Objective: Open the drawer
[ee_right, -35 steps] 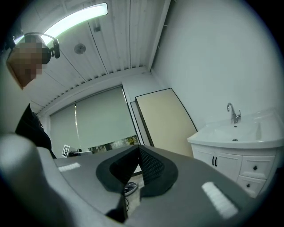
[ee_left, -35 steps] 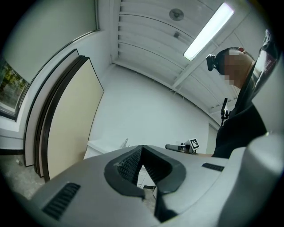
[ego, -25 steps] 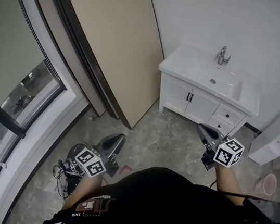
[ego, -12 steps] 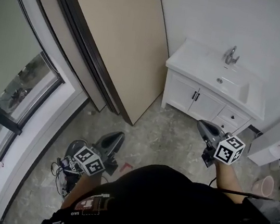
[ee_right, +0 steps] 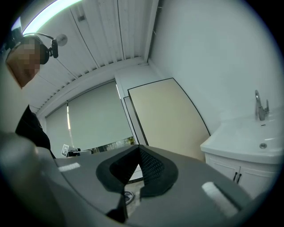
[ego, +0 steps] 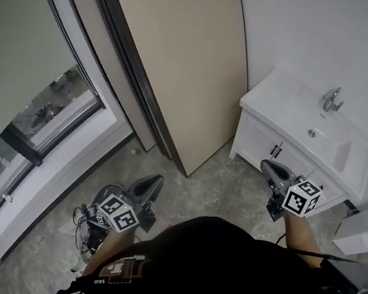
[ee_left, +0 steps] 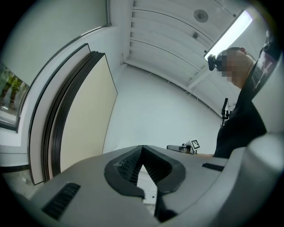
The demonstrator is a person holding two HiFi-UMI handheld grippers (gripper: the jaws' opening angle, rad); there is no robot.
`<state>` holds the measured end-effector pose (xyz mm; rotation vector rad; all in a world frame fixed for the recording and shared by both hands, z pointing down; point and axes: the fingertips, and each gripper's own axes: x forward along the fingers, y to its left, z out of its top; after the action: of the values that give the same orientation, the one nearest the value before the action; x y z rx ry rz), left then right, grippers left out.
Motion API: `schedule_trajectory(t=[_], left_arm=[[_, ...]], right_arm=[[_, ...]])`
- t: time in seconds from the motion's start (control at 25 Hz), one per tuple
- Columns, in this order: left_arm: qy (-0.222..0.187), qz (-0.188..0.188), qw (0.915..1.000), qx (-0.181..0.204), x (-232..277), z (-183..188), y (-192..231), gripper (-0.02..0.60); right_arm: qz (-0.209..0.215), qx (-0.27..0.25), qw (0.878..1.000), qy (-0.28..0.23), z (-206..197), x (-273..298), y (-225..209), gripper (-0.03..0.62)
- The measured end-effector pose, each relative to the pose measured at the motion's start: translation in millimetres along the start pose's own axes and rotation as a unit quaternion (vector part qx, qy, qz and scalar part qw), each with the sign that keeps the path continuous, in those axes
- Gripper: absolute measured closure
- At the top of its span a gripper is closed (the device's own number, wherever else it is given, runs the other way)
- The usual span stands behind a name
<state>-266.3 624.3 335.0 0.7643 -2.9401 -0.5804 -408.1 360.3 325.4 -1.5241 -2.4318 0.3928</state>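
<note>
A white vanity cabinet (ego: 268, 139) with a sink and a chrome tap (ego: 330, 100) stands against the far wall at the right. It has two doors with black handles (ego: 277, 151). Its drawer fronts (ego: 333, 189) lie to the right of the doors, partly hidden behind my right gripper's marker cube. My right gripper (ego: 269, 167) is shut and empty, pointing level toward the cabinet's lower front and short of it. My left gripper (ego: 156, 183) is shut and empty, low over the floor, far left of the cabinet. The vanity (ee_right: 248, 150) fills the right side of the right gripper view, beyond the shut right gripper (ee_right: 139, 147). The left gripper view shows the shut left gripper (ee_left: 142, 147).
A large beige panel (ego: 177, 59) with dark edges leans against the wall left of the vanity. A window (ego: 51, 111) runs along the left wall. Cables and a dark object (ego: 92, 222) lie on the stone floor (ego: 213, 182). A white fixture (ego: 364, 234) stands at the far right.
In the head view the vanity has slid right and downward and the beige panel fills more of the frame. Both grippers keep their places in the view and stay shut.
</note>
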Motion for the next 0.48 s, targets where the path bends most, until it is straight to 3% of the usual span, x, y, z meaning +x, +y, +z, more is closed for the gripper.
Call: schedule_trajectory(t=[0.24,0.48], left_arm=[[-0.026,0.025,0.9993,0.004,80.8,11.5,9.5,0.581],[-0.018,0.02,0.9996,0.01,167.2,6.1,13.3,0.581]], right_arm=[[0.054,-0.032,0.998,0.005,55.0,36.5,-68.8,0.592],[0.061,-0.029,0.998,0.003,79.0,42.1,-146.7,0.592]])
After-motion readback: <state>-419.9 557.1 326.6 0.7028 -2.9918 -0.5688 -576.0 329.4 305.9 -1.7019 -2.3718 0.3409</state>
